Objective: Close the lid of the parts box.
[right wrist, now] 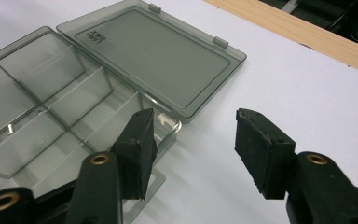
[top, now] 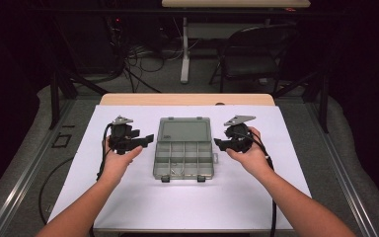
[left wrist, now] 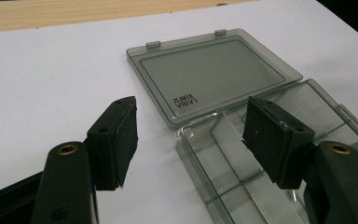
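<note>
Box, smoky clear plastic with compartments, lies open at the centre of the white worktop, lid flat behind it. Left gripper hovers at its left side, right gripper at its right, both jaws apart and empty.

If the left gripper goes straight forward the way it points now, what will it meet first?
Probably the open organizer box: the left gripper, jaws open and empty, aims at the box's near corner by the hinge, where the flat lid begins. Depth is uncertain.
</note>
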Available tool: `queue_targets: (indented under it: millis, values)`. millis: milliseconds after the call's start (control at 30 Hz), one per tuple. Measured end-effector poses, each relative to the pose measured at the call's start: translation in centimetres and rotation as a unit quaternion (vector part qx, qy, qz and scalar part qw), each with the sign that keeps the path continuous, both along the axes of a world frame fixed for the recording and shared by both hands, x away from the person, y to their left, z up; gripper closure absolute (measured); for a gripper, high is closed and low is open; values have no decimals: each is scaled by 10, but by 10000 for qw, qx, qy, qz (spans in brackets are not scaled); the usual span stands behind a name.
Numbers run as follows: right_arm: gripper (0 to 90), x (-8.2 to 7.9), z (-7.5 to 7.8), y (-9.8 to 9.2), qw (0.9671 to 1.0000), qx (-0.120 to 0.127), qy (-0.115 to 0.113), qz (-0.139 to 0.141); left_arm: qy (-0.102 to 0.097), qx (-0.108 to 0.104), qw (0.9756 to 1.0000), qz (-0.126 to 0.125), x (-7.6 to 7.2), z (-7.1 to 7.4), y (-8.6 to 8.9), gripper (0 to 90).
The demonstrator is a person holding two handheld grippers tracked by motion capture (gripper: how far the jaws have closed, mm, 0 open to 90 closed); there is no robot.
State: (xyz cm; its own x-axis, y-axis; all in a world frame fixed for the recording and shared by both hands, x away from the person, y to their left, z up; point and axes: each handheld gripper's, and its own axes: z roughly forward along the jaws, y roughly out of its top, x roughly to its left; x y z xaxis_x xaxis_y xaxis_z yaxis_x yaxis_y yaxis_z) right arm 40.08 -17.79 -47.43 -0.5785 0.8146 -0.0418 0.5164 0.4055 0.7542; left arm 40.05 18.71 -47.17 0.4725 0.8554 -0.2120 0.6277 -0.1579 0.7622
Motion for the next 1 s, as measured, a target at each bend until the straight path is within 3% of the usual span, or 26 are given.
queue_targets:
  millis: [567,1000]
  values:
    - [464,24,21,3,9996,-122,-15,-271,-92,57,9999,-16,19,12,-2,352]
    - [478,48,14,23,9991,-218,108,-353,-55,225,9997,46,36,6,-9,406]
